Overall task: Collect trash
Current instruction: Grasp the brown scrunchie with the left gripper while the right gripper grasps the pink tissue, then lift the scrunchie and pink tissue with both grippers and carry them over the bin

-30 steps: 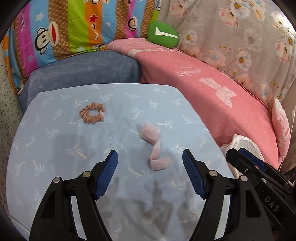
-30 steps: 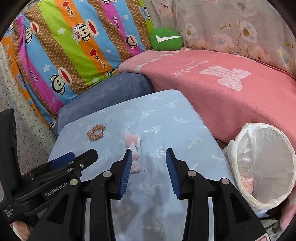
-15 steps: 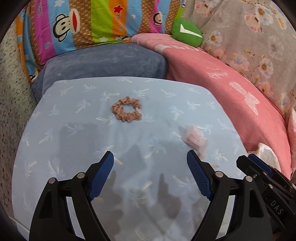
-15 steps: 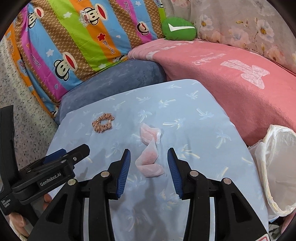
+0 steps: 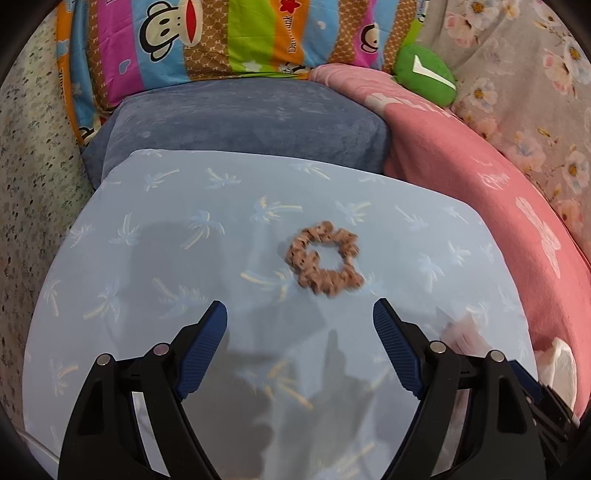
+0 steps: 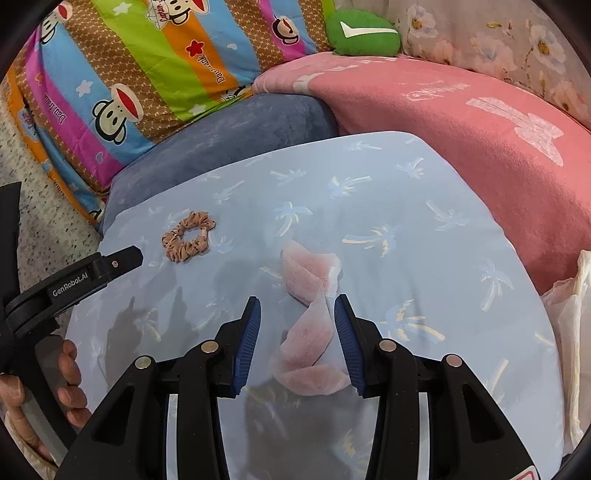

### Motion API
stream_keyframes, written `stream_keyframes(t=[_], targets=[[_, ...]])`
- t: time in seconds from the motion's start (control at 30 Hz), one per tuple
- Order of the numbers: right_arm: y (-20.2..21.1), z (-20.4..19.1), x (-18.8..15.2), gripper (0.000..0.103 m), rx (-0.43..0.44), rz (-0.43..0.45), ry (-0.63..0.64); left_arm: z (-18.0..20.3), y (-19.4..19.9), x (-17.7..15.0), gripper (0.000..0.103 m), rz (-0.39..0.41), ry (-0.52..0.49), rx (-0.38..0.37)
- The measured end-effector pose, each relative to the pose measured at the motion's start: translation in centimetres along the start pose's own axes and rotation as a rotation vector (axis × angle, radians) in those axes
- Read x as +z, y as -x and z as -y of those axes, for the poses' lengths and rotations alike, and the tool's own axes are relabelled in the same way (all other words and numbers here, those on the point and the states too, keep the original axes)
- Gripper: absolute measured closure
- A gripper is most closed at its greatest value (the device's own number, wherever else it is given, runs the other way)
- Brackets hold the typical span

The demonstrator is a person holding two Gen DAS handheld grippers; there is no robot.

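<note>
The trash is a pink wrapper [image 6: 308, 321], soft and see-thru, twisted like a ribbon. It lies on a light blue cloth [image 6: 424, 192] w/ little palm trees on it. The right gripper [image 6: 297, 334] has its blue pads on both sides of the wrapper's lower half. The pads are spread a bit, not pinching it, and can't tell if they touch it. In the left wrist view the wrapper [image 5: 461, 332] is only a blurry pink bit just right of the right pad.

The left gripper [image 5: 300, 345] is spread wide w/ nothing in it. It hangs over the blue cloth [image 5: 184, 258]. Just ahead of it, a bit to the right, lies a brown dotted scrunchie [image 5: 325, 264], a ring shape, flat on the cloth. In the right wrist view the scrunchie [image 6: 188, 241] is off to the left of the wrapper, well apart from it, and near the tip of the left gripper's black arm. A hand [image 6: 44, 391] holds that gripper's handle at the bottom left.

At the right edge is a white plastic bag [image 6: 576, 332], beside the blue cloth. Behind the cloth is a dark blue cushion [image 6: 229, 129]. Next to it is a pink blanket [image 6: 480, 118]. Farther back are a striped monkey pillow [image 6: 147, 55], a green pillow [image 6: 364, 33] w/ a white mark, and a flowery cloth [image 6: 498, 37].
</note>
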State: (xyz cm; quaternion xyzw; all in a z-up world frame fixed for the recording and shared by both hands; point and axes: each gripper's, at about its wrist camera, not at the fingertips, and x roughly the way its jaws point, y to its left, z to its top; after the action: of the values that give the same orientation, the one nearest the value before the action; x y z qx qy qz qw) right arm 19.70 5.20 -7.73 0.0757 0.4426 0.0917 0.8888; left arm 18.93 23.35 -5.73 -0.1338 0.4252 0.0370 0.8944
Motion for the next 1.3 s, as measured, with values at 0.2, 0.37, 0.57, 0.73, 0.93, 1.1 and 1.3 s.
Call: stream_keyframes(t=[0.2, 0.37, 0.57, 0.73, 0.93, 1.1, 1.3], targets=[[-2.4, 0.6, 0.6, 0.062, -0.003, -0.023, -0.015, 0.0, -2.7, 1.4, 0.025, -0.013, 0.032, 0.004], [-3.7, 1.0, 0.6, 0.062, -0.011, -0.036, -0.018, 0.5, -4.5, 1.9, 0.029, -0.017, 0.022, 0.007], [-4.7, 1.5, 0.2, 0.061, -0.009, -0.054, -0.037, 0.9, -6.1, 1.6, 0.062, -0.065, 0.008, -0.018], [-4.5, 1.3, 0.0, 0.075, -0.008, -0.063, -0.022, 1.7, -5.5, 0.5, 0.083, -0.067, -0.023, -0.031], [-3.5, 1.5, -1.0, 0.094, 0.009, -0.083, -0.045, 3.2, -3.7, -0.8, 0.087, -0.061, -0.059, -0.047], [-1.2, 1.7, -1.9, 0.095, 0.014, -0.066, -0.049, 4.5, -1.9, -2.1, 0.087, -0.058, -0.078, -0.071], [2.4, 2.4, -3.0, 0.095, 0.015, -0.032, -0.063, 6.6, 0.8, -3.8, 0.087, -0.044, -0.118, -0.102]])
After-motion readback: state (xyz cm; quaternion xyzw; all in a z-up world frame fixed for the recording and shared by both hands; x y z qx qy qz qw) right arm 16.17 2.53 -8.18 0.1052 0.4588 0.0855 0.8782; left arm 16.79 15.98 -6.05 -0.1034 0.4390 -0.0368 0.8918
